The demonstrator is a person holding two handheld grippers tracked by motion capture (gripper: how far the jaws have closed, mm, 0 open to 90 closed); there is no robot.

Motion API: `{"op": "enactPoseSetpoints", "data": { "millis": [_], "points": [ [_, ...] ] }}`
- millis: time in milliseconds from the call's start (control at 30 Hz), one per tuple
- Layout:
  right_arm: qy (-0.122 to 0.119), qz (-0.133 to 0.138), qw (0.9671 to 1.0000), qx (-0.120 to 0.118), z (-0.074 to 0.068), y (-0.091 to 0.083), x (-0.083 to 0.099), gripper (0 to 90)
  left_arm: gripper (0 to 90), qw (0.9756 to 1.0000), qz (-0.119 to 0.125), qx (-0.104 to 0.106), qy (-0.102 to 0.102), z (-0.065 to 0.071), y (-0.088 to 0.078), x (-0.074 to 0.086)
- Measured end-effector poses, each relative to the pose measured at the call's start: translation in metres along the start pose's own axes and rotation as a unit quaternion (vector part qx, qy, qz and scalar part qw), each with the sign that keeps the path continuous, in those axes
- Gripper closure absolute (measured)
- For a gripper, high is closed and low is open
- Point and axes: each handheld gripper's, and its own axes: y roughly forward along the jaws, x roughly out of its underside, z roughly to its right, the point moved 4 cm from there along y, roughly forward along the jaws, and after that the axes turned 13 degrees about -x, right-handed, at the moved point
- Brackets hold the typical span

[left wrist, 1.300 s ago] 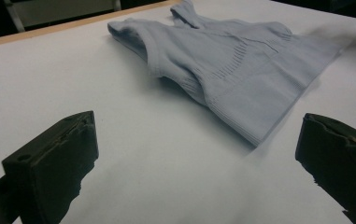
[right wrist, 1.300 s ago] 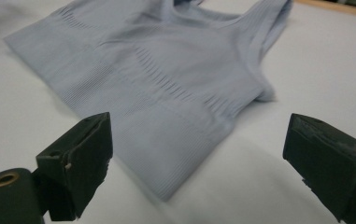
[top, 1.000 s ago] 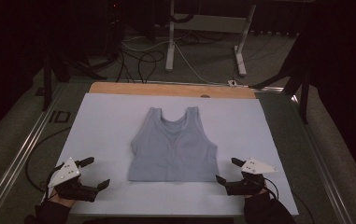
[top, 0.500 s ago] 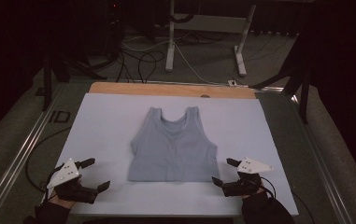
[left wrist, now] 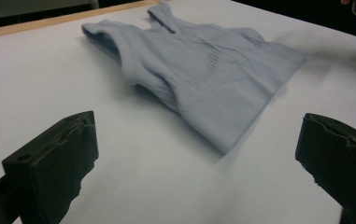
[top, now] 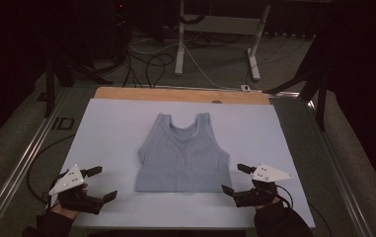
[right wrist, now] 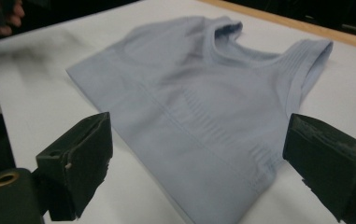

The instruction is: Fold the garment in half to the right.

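Dim workshop floor and trailing cables frame a white table (top: 111, 123) where a pale blue tank top (top: 183, 153) lies flat at centre, hem toward the person. Left tongs (top: 100, 182) wait with jaws spread wide, well apart from the hem's left corner; right tongs (top: 235, 178), equally spread, sit just beside the right corner. A pinch that catches only the upper layer could drag the top askew. Bare table surrounds the garment, though its near edge lies close behind both hands.
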Motion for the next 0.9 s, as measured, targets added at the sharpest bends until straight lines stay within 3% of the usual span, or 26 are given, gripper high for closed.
{"op": "enactPoseSetpoints", "data": {
  "millis": [200,400,733,900],
  "points": [
    [-0.022,0.002,0.9997,0.007,0.000,-0.003,-0.019,8.4,0.2,0.9997,-0.012,0.016,0.010,0.008,0.004,-0.010],
    [-0.030,0.022,0.9992,0.011,0.004,-0.002,-0.036,8.4,0.2,0.9993,-0.023,0.028,0.009,0.012,0.012,-0.015],
    [-0.052,0.027,0.9983,0.002,0.008,0.017,-0.062,8.4,0.2,0.9993,-0.022,0.030,0.002,0.015,0.019,-0.033],
    [-0.060,0.027,0.9978,-0.006,0.011,0.029,-0.077,8.4,0.2,0.9994,-0.019,0.026,0.009,0.017,0.020,-0.043]
  ]
}}
